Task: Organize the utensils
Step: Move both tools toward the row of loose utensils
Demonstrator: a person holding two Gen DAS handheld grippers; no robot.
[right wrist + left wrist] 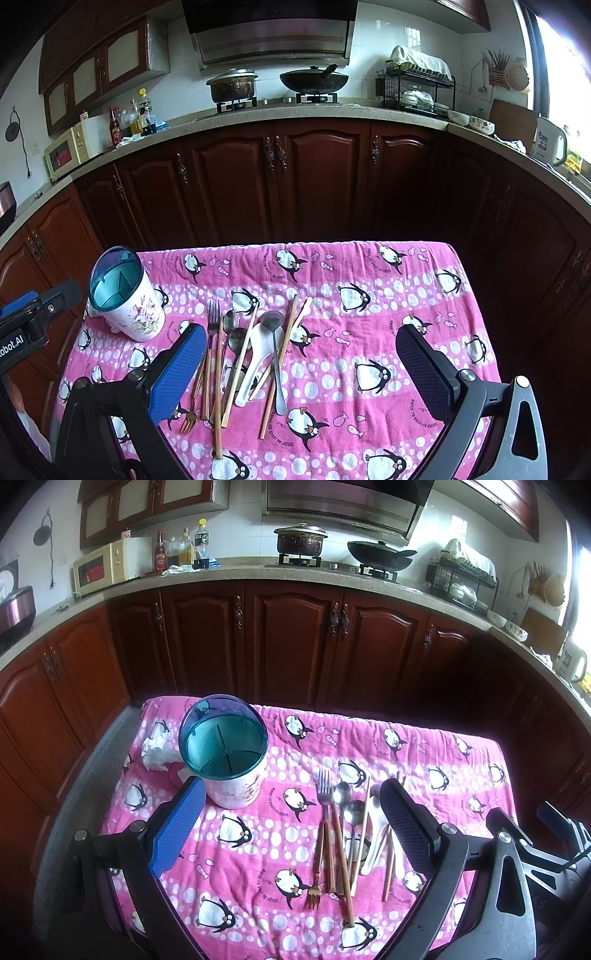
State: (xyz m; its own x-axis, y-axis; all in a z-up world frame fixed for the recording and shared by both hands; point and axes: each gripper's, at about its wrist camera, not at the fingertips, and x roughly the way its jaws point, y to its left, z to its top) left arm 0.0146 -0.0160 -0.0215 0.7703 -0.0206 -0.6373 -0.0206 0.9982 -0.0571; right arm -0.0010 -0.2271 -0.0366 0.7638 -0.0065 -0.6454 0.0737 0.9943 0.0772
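Utensil pile point(243, 365) on cloth beside left finger of right gripper point(301, 345); both grippers spread wide, empty; left gripper point(291, 801).

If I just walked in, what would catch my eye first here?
Probably the bright pink penguin cloth covering the table. On it lies a jumbled pile of utensils, forks, spoons and chopsticks, with a teal-rimmed holder standing upright to its left, its compartments empty.
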